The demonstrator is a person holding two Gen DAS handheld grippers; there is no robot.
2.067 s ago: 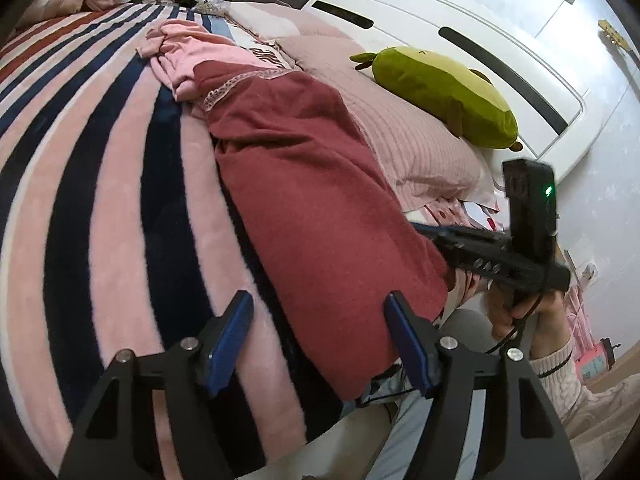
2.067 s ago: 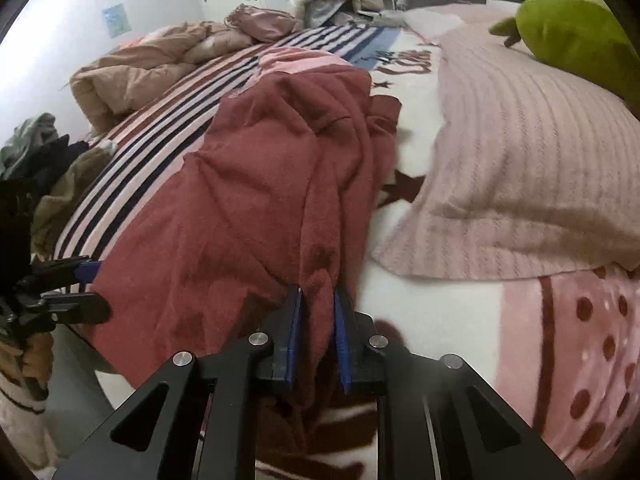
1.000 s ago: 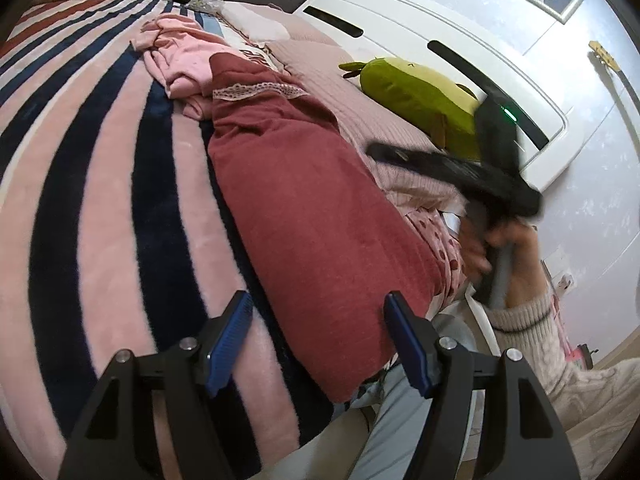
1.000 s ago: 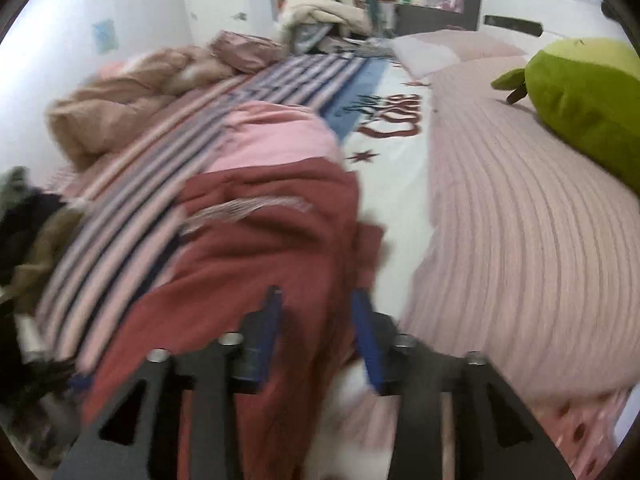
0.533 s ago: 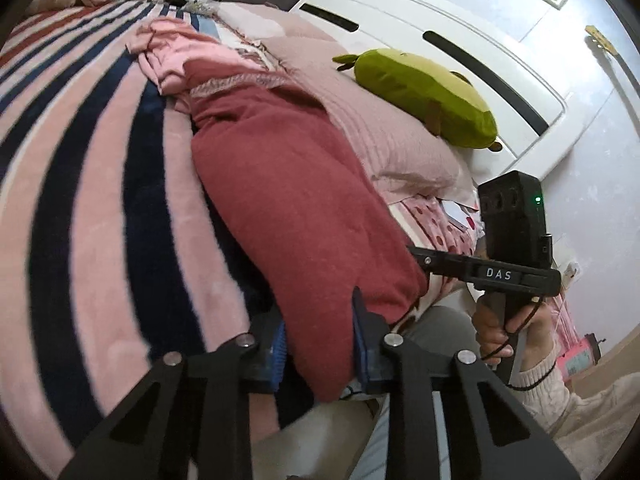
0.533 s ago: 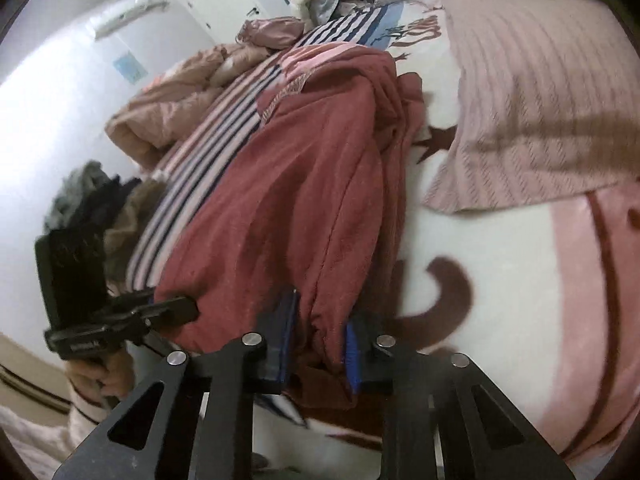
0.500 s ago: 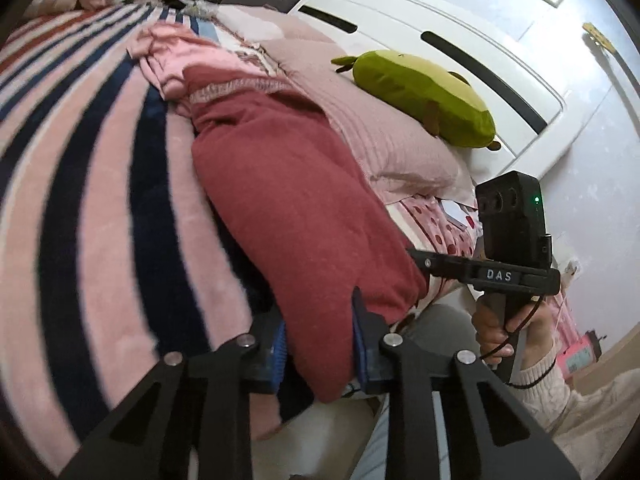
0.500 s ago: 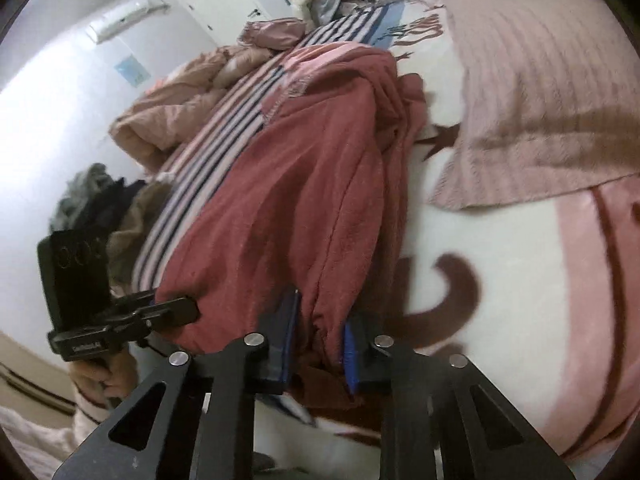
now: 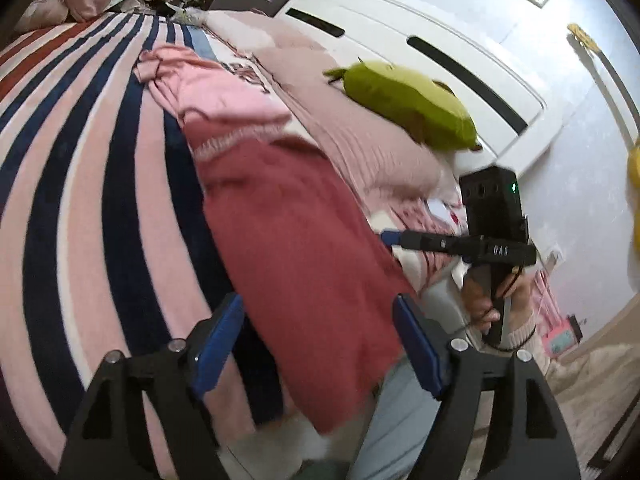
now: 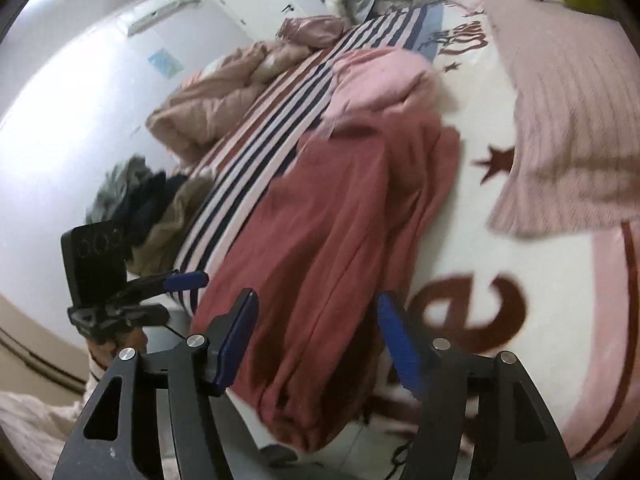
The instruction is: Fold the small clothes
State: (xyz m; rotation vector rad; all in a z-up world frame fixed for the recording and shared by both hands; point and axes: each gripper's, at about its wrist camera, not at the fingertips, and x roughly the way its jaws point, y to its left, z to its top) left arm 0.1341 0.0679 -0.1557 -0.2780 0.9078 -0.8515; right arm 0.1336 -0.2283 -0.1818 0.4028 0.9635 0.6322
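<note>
Going left to right in the left wrist view, the striped blanket (image 9: 80,184) covers the bed, with wide bare bands of it open beside the clothes. One red garment (image 9: 304,248) lies lengthwise along the bed, its near end hanging over the bed's edge; one pink garment (image 9: 208,92) lies bunched at its far end, touching it. Further right sit one ribbed pink pillow (image 9: 360,136) and one green plush toy (image 9: 404,108) on it, in front of the white headboard (image 9: 400,36). The left gripper (image 9: 316,344) has its jaws spread wide, straddling the hanging end of the red garment without clamping it. At the right, the right gripper (image 9: 388,237) is seen side-on, its tip at the garment's right edge. In the right wrist view, the right gripper (image 10: 316,340) also stands wide apart over the garment's near end (image 10: 340,240), gripping nothing, while the left gripper (image 10: 188,280) sits at the garment's left edge. To the right, a cream blanket with brown lettering (image 10: 500,300) lies bare up to the pillow (image 10: 568,120). No containers show.
</note>
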